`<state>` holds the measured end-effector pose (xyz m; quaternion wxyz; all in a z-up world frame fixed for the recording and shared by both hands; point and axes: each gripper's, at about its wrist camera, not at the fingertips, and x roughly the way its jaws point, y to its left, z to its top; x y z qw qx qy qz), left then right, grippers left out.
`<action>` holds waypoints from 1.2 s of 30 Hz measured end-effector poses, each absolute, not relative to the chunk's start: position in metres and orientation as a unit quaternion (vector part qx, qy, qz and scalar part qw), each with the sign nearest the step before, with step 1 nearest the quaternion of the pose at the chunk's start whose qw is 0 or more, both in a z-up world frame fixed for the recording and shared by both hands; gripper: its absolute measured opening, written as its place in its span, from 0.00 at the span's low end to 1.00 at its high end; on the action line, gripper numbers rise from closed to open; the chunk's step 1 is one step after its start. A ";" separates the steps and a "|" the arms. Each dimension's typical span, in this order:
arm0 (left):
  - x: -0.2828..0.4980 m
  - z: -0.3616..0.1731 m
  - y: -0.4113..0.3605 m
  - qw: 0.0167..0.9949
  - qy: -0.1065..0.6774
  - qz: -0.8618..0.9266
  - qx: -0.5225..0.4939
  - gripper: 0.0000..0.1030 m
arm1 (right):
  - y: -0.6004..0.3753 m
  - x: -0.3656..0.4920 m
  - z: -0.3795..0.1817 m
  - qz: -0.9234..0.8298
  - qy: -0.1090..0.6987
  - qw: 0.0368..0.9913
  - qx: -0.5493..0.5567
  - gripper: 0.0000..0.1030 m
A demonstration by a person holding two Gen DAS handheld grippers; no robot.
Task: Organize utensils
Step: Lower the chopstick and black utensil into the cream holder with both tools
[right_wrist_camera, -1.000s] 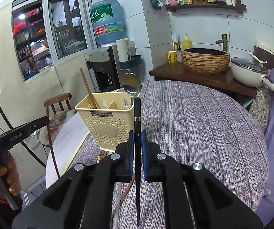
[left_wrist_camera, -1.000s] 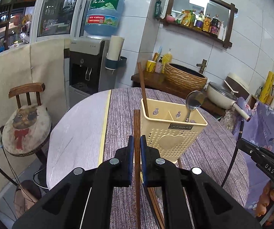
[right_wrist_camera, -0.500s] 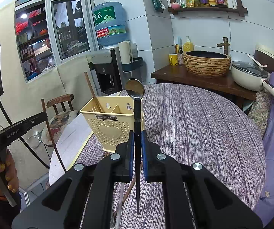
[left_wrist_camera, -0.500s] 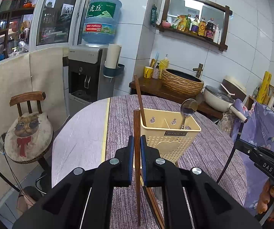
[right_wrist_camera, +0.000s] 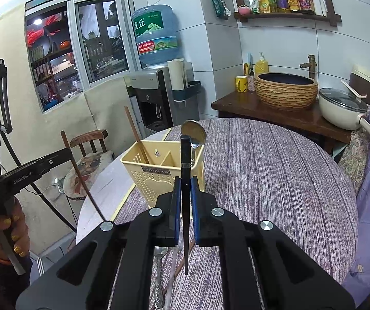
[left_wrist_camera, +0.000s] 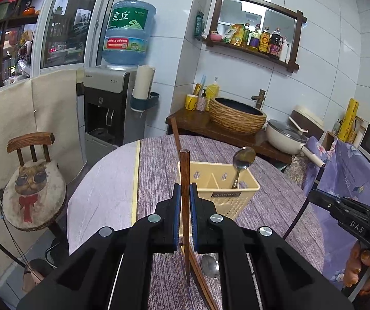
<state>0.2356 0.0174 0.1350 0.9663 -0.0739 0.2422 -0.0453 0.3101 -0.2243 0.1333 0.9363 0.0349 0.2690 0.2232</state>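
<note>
Purple-clothed worktop (left_wrist_camera: 275, 206) is carrying the yellow caddy (left_wrist_camera: 221, 193) just beyond both grippers. Left gripper (left_wrist_camera: 185, 206) is clamping a brown chopstick (left_wrist_camera: 184, 175) upright; right gripper (right_wrist_camera: 184, 201) is clamping a black chopstick (right_wrist_camera: 185, 160) upright, nearer the caddy's right compartment.

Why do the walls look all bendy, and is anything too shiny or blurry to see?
Left wrist view: the fisheye lens bends the tile lines and darkens the corners; the brown chopstick in the left gripper looks sharp. Right wrist view: same bending; the window glares, and the spoon in the yellow caddy glints.
</note>
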 end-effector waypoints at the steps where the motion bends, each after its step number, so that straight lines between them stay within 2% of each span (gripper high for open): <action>1: 0.236 0.140 0.017 0.967 0.238 -0.047 -0.072 0.08 | -0.224 0.310 0.137 0.225 0.267 0.936 0.034 0.08; 12: 0.266 0.243 0.020 0.977 0.168 -0.064 -0.115 0.08 | -0.206 0.322 0.246 0.219 0.178 0.959 0.034 0.08; 17: 0.286 0.265 0.010 0.983 0.141 -0.042 -0.109 0.08 | -0.193 0.333 0.278 0.196 0.138 0.970 0.036 0.08; 22: 0.306 0.241 0.003 0.985 0.146 -0.014 -0.095 0.08 | -0.177 0.356 0.262 0.173 0.137 0.975 0.032 0.08; 31: 0.330 0.155 -0.002 0.971 0.219 -0.009 -0.093 0.08 | -0.162 0.387 0.183 0.168 0.197 0.965 0.034 0.08; 36: 0.332 0.129 -0.005 0.966 0.242 -0.012 -0.090 0.08 | -0.163 0.393 0.159 0.169 0.218 0.960 0.039 0.08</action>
